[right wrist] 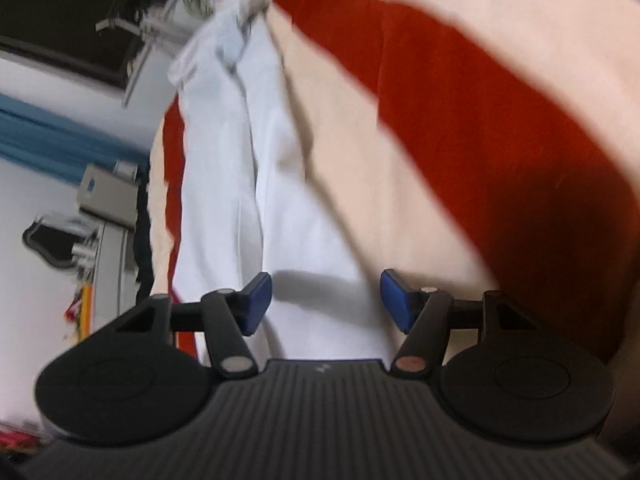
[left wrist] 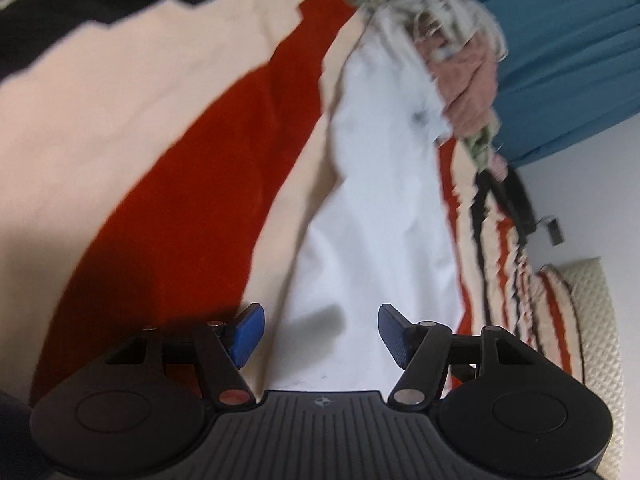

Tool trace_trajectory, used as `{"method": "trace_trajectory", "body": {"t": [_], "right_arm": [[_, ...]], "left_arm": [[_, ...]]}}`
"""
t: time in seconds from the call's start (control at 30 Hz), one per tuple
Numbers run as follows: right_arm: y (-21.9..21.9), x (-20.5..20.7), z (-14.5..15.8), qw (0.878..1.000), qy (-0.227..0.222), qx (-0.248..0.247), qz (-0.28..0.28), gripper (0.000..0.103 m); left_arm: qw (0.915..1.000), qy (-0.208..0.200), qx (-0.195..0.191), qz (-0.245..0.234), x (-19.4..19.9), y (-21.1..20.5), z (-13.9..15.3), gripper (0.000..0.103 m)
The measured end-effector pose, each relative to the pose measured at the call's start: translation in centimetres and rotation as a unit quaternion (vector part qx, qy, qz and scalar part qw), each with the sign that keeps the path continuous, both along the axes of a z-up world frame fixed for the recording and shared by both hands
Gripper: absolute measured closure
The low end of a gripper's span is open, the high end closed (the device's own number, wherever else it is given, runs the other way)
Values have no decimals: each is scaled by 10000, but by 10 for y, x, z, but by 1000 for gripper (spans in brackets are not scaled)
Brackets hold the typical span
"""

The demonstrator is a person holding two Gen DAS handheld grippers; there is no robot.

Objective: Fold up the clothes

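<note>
A white garment lies lengthwise on a cream, red and black striped blanket. It runs from my left gripper up to a pile of mixed clothes at the far end. The left gripper is open and empty, just above the garment's near end. In the right wrist view the same white garment stretches away from my right gripper, which is open and empty over its near end. Both views are blurred.
A pink and patterned heap of clothes sits at the garment's far end. A blue curtain hangs behind. A cream quilted cushion lies at the right. A grey cabinet stands left of the bed.
</note>
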State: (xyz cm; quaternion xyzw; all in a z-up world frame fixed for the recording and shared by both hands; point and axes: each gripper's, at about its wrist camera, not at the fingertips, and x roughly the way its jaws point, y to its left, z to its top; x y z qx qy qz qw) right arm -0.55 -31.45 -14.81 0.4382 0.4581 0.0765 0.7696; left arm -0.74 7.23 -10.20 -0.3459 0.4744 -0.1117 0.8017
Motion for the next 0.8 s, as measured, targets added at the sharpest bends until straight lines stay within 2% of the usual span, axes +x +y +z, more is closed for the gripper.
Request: {"method": "trace_trajectory", "body": {"t": [0.1, 0.13, 0.17, 0.2, 0.23, 0.3, 0.33, 0.43, 0.53, 0.67, 0.8], "right_arm": [[-2, -6, 1, 9997, -64, 249, -28, 40], [-4, -8, 1, 9994, -87, 334, -40, 46], [-4, -10, 1, 9990, -91, 436, -33, 59], [-5, -13, 1, 9985, -93, 540, -23, 66], [-6, -15, 1, 9979, -95, 644, -13, 74], [-3, -20, 2, 9989, -23, 458, -23, 75], [-1, -23, 3, 9994, 16, 351, -29, 75], [1, -26, 3, 9999, 102, 103, -75, 75], [3, -29, 3, 9998, 153, -95, -67, 74], [13, -28, 0, 9995, 173, -61, 249, 73], [11, -32, 5, 9998, 98, -126, 146, 74]], "left_arm": [[9998, 49, -89, -142, 1, -3, -5, 39], [9998, 25, -136, -144, -1, -3, -7, 39], [9997, 0, -180, -138, -4, -4, -8, 45], [9997, -34, -195, -124, -6, -4, -9, 53], [9997, -49, -190, -125, -10, -4, -9, 57], [9998, -74, -171, -116, -17, -4, -8, 69], [9998, -72, -149, -98, -17, -6, -8, 70], [9998, 32, -108, -144, -19, -9, -11, 70], [9997, 85, -66, -207, -16, -15, -14, 65], [9996, 112, -54, -258, -18, -15, -16, 61], [9996, 123, -34, -256, -19, -15, -16, 61]]}}
